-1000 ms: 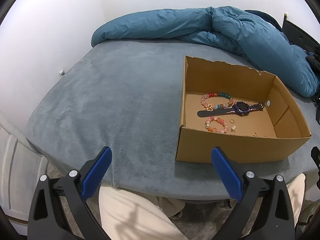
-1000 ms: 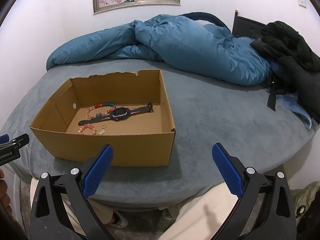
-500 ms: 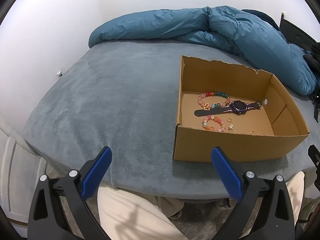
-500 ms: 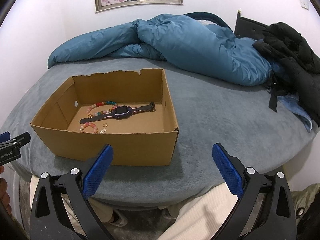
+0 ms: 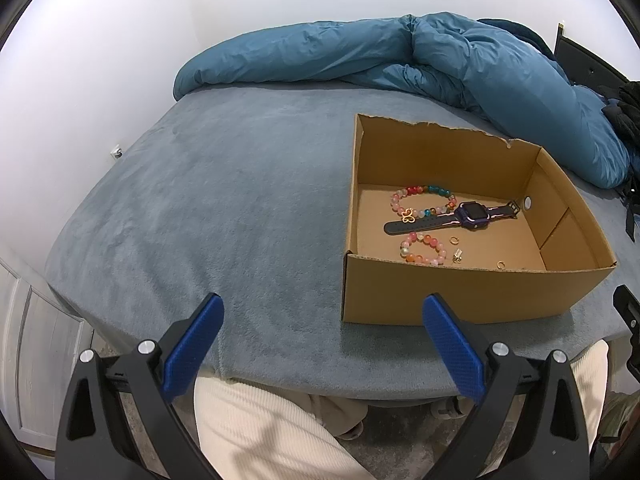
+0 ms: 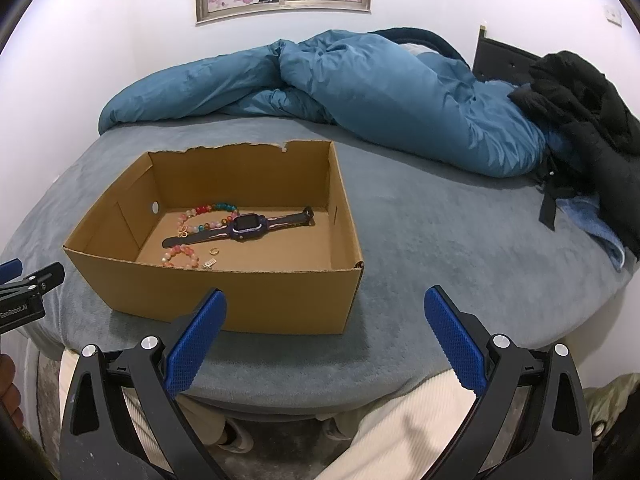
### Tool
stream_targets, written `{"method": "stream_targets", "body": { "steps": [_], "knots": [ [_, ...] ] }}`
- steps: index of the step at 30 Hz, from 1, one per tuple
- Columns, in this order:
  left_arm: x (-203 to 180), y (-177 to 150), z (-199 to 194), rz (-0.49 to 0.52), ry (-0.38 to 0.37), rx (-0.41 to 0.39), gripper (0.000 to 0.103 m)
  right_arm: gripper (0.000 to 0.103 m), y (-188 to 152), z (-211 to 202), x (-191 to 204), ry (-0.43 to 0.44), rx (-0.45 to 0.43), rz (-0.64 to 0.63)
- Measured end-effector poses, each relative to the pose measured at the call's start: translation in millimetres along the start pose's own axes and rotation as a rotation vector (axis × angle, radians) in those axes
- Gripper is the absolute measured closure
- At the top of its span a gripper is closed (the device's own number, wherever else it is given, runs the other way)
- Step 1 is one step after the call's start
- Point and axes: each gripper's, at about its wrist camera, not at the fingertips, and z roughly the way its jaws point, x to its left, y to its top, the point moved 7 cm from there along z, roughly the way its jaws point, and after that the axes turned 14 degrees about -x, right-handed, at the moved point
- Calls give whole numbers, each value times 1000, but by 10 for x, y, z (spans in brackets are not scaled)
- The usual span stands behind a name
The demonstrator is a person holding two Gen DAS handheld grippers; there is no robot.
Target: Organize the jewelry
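So there's an open cardboard box (image 5: 460,292) sitting on the grey-blue bed cover (image 5: 240,208), near the front edge. Everything's lying loose on the box floor: a purple watch (image 5: 474,216) stretched out flat across the middle, a multicoloured bead bracelet (image 5: 422,200) with a little gold butterfly charm lying just behind it and touching its strap, and a smaller pink-orange bead bracelet (image 5: 422,249) sitting in front of the strap, close to the near wall. Beside that one there's a small gold ring (image 5: 455,240), a tiny gold clasp-looking bit (image 5: 458,256) (too small to tell exactly what), and another small gold ring (image 5: 501,265) further right.

The left gripper (image 5: 320,344) is hovering over the front edge of the bed, fingers spread wide, holding nothing, with the box off to its right. The right gripper (image 6: 326,340) is doing the same, wide apart and empty, with the box just ahead and to its left. Neither one is touching the box. A rumpled blue duvet (image 6: 360,100) is bunching up along the far side.
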Motion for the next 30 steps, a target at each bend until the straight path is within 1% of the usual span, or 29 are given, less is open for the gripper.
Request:
{"method": "stream_targets", "body": {
  "steps": [30],
  "knots": [
    [-53, 26, 11, 5, -10, -1, 6, 8, 7, 16, 41, 2, -2, -4]
  ]
}}
